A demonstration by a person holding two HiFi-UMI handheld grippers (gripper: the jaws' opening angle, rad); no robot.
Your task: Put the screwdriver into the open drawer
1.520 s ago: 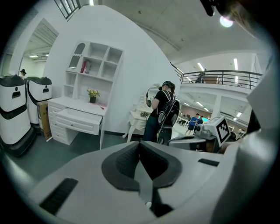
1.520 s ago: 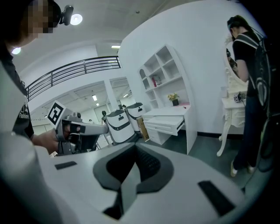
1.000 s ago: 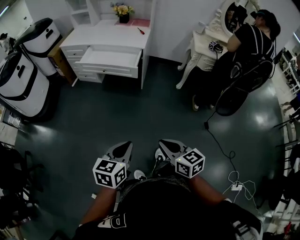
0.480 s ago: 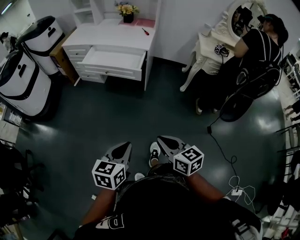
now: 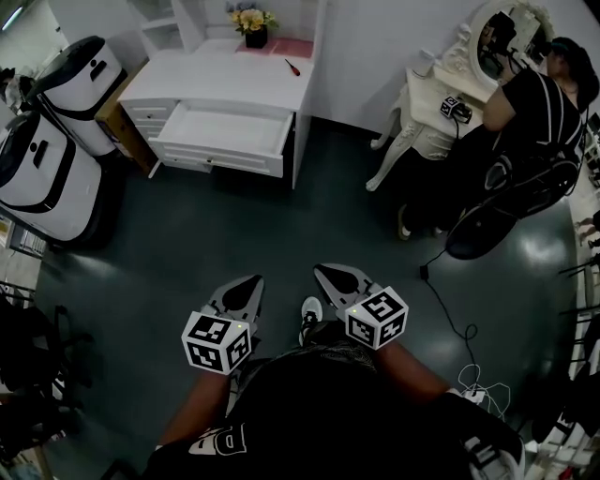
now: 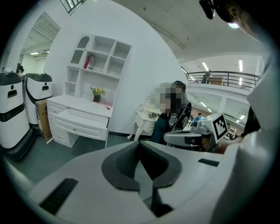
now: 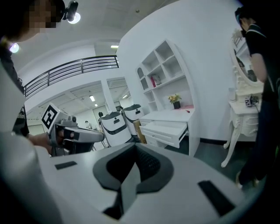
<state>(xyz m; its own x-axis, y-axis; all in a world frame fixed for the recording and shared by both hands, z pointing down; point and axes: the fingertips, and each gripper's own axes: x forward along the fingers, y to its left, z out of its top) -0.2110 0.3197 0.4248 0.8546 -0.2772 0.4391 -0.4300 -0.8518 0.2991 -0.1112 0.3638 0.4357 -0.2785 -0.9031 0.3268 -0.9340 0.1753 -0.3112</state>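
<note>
A small red screwdriver (image 5: 293, 67) lies on top of the white desk (image 5: 197, 75) at the far side of the room, near its right end. Below it the desk's top drawer (image 5: 225, 127) stands pulled out and looks empty. Both grippers are held low in front of the person, far from the desk. My left gripper (image 5: 251, 282) is shut with nothing in it, its dark pads (image 6: 127, 159) meeting. So is my right gripper (image 5: 323, 273), whose pads (image 7: 146, 164) touch. The drawer (image 7: 168, 128) and the screwdriver (image 7: 187, 111) also show in the right gripper view.
Two large white machines (image 5: 56, 122) stand left of the desk. A person (image 5: 539, 131) sits at a white vanity table (image 5: 441, 103) on the right. A cable (image 5: 450, 309) trails over the dark floor. A flower pot (image 5: 248, 23) is on the desk's back.
The person has stepped towards the desk, one shoe now out between the grippers. Both grippers have been carried forward, still shut and side by side.
</note>
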